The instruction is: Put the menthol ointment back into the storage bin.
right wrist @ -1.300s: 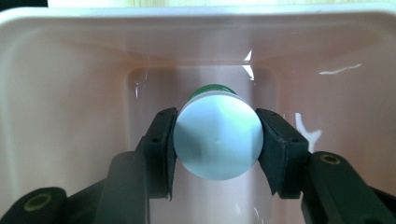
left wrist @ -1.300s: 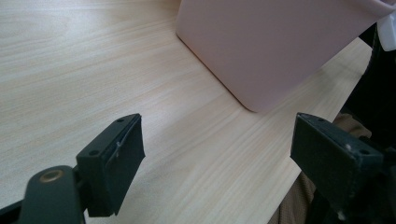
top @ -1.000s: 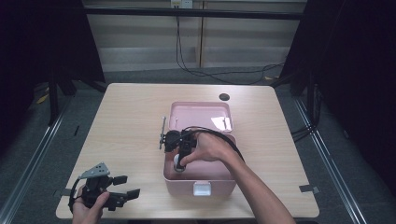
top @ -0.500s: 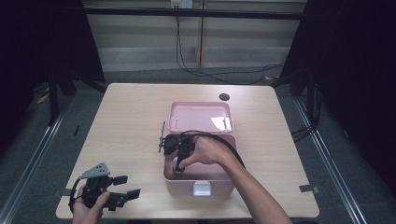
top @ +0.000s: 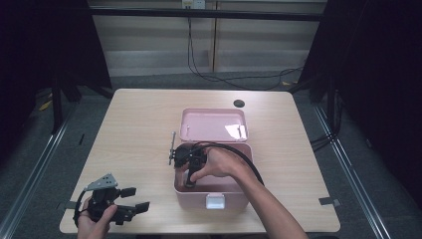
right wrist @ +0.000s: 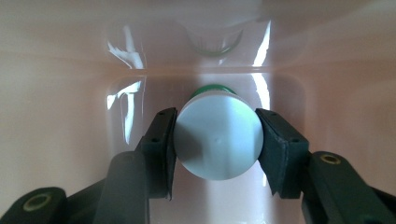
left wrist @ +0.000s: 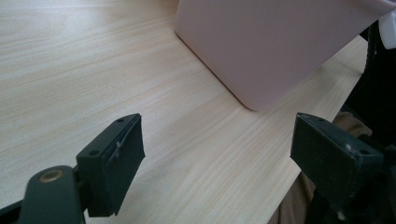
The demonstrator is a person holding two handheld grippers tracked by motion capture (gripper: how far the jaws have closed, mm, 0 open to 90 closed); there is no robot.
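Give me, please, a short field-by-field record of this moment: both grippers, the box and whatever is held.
surface: wooden table
container: pink box, lid open, white latch at front
right gripper: inside the box, jaws closed on a white-capped bottle
bottle detail: green visible behind the cap
left gripper: near table's front left corner, jaws apart, holding nothing

The table is pale wood-grain board with a smooth, matt top. On it sits a pink box of glossy plastic; its inner walls throw back bright streaks of light, and its open lid shines the same way. The box's clasp looks like white plastic. Inside, the bottle's cap is smooth white plastic with a soft sheen. The right gripper has matt black jaws with brass-coloured rivets; the left gripper has matt, slightly scuffed pads.
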